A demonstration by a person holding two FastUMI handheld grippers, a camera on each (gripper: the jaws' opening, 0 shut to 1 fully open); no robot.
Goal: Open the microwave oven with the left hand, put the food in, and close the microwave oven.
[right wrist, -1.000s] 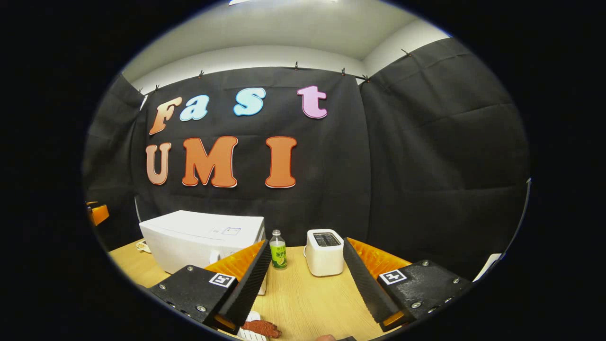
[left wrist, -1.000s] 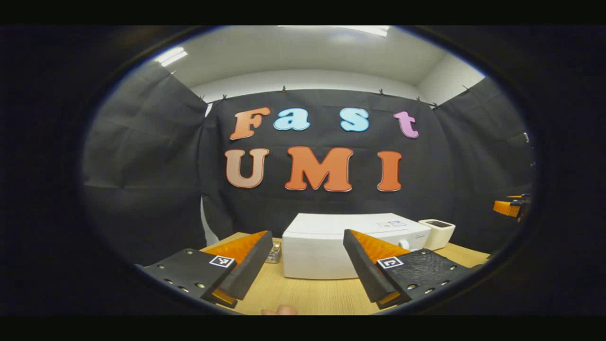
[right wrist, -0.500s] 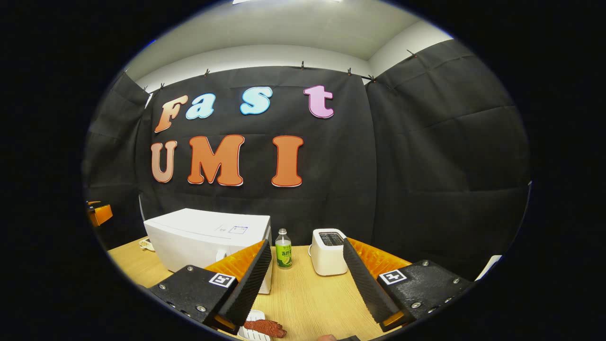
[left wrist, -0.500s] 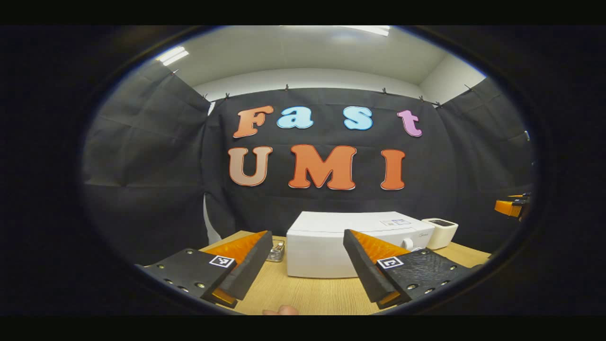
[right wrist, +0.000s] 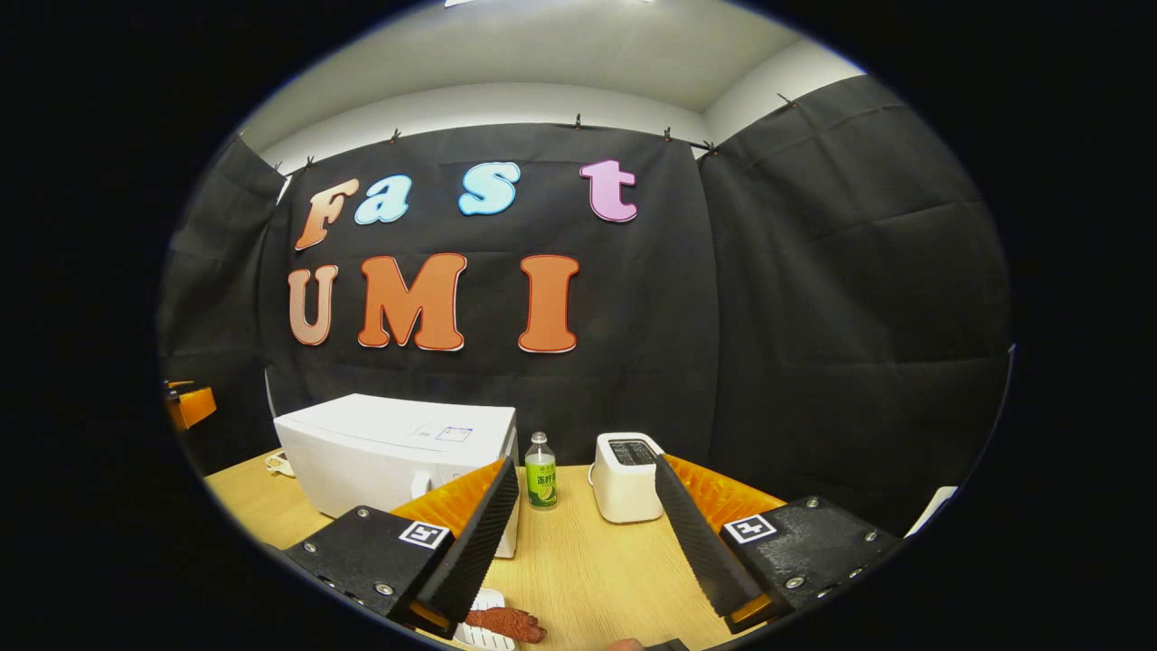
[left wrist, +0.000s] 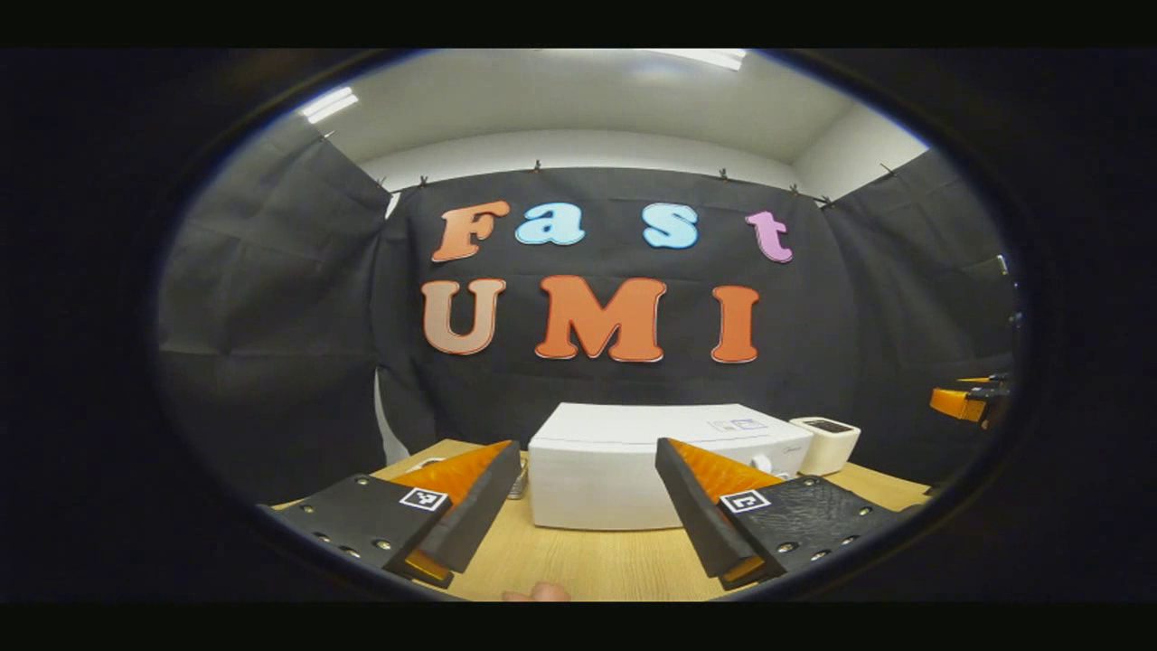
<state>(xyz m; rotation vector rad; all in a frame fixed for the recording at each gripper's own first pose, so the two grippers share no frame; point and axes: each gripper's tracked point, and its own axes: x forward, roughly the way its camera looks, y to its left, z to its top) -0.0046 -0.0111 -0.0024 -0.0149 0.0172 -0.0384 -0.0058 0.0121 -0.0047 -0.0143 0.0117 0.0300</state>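
A white microwave oven (left wrist: pixel 601 470) stands shut on the wooden table (left wrist: pixel 597 561), straight ahead in the left gripper view. My left gripper (left wrist: pixel 587 506) is open a short way in front of it, with nothing between its fingers. In the right gripper view the microwave oven (right wrist: pixel 389 457) sits to the left. A reddish-brown piece of food (right wrist: pixel 506 624) lies on a white plate (right wrist: pixel 484 637) at the bottom edge, just below my open right gripper (right wrist: pixel 587 533). The right gripper (left wrist: pixel 963 400) also appears at the far right of the left gripper view.
A white toaster (right wrist: pixel 626 479) and a small green-labelled bottle (right wrist: pixel 540 472) stand right of the microwave oven. A small metal object (left wrist: pixel 518 485) lies at the oven's left side. A fingertip (left wrist: pixel 540 592) shows at the bottom edge. Black cloth walls close the booth.
Both views shifted only slightly. The left gripper swung a little, so the microwave oven sits a bit further left in its view. Both grippers stay open.
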